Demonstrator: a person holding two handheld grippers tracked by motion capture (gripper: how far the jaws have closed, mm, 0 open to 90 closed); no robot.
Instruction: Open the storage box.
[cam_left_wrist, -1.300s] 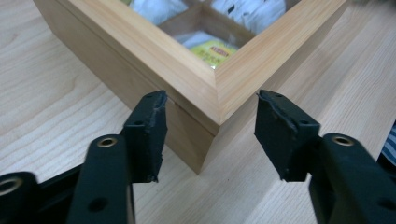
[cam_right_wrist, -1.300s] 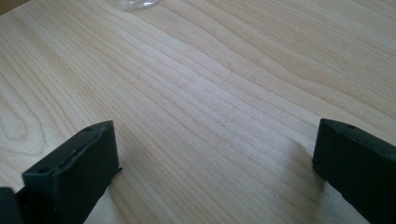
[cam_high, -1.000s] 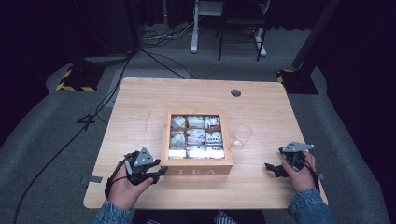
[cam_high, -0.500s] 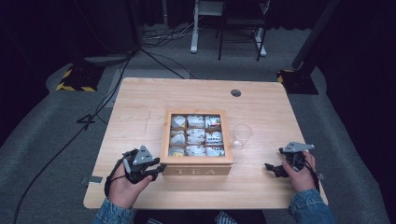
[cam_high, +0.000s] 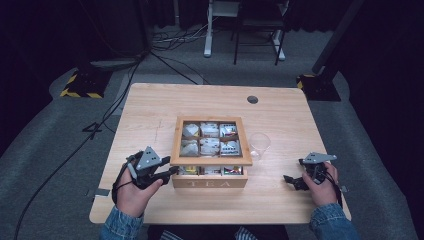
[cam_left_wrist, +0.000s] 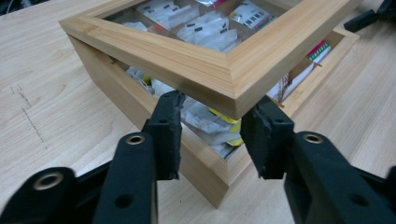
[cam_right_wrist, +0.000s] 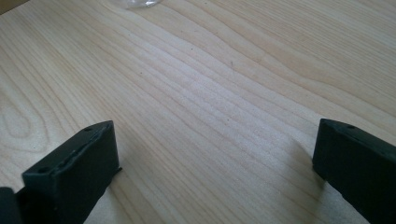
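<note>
Lifting at the near-left corner of the glass-paned lid (cam_left_wrist: 224, 70) of the light wooden tea box (cam_high: 210, 183), the left gripper (cam_left_wrist: 212, 123) is working with its jaws spread, one on each side of that corner and tucked under the raised frame rather than pinching it. The lid is standing slightly ajar above the box body, and white and yellow tea sachets (cam_left_wrist: 210, 116) are showing through the gap. The box is sitting near the front middle of the pale wooden table (cam_high: 150, 110), with a clear plastic cup (cam_high: 260, 145) just beside its right wall.

The right gripper (cam_high: 300, 181) is resting low over bare tabletop well to the right, jaws wide apart and holding nothing.

Since the lid is only propped on open jaws, it is likely to slip off and drop shut. With nothing bracing the box, an upward push could also slide or tip it toward the cup.
</note>
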